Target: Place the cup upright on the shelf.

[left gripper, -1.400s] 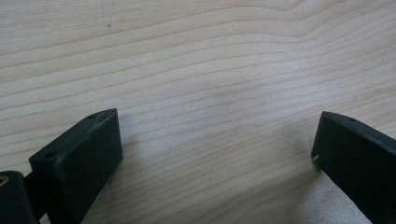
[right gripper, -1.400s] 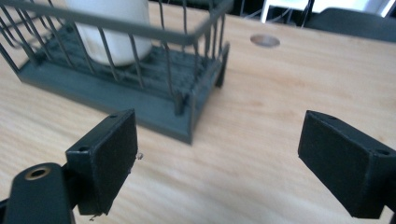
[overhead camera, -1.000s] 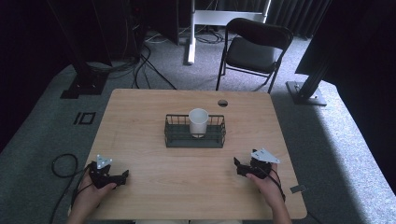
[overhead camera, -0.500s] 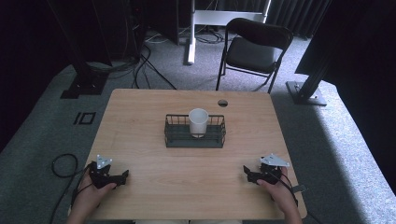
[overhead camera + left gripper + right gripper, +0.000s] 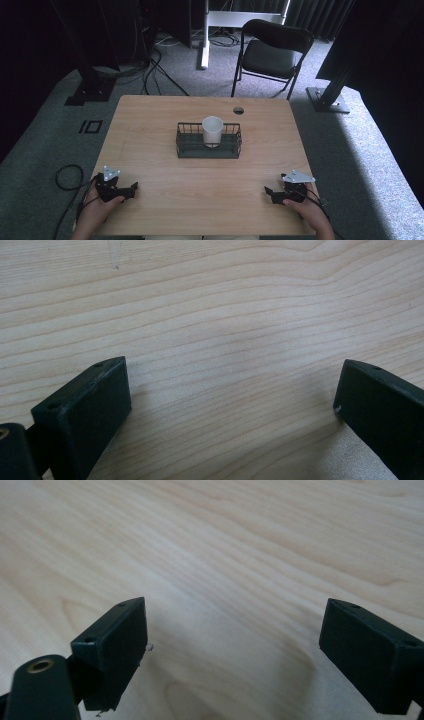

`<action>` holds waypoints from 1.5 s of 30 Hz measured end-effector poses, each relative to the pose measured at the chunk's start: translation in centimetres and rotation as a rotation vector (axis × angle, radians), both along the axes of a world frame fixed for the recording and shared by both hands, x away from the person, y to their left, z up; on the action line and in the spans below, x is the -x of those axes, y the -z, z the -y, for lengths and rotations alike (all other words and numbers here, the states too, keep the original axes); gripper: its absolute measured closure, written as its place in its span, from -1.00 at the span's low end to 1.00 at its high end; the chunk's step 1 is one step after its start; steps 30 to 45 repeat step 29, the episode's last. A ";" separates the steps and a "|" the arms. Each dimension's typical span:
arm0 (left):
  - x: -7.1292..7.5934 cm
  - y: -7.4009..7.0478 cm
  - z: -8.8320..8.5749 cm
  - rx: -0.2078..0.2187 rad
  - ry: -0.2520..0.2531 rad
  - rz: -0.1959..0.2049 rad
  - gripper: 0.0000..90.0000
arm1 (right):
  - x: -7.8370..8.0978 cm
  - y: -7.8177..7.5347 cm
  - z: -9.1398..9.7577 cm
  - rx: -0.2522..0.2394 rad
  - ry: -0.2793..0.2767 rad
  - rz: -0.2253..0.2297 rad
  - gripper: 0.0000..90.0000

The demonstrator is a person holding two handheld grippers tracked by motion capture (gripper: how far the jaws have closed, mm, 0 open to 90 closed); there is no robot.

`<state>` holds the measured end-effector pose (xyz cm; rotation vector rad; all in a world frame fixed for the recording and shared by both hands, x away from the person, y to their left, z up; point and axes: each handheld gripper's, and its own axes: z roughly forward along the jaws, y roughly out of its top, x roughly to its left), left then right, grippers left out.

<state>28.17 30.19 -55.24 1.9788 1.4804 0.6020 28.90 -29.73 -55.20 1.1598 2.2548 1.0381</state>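
Left gripper view: right jaw cut off.

White cup (image 5: 212, 130), dark green wire basket (image 5: 208, 149), pale wood-grain table (image 5: 150, 130), black chair (image 5: 270, 52).

No readable text, labels, brands or numbers anywhere.

Cup (image 5: 213, 131) base hidden behind basket (image 5: 208, 150) wire.
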 end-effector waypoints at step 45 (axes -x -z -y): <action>0.0 0.0 0.0 0.000 0.000 0.001 -0.95 | 0.3 0.3 0.6 0.021 -0.034 -0.059 -0.75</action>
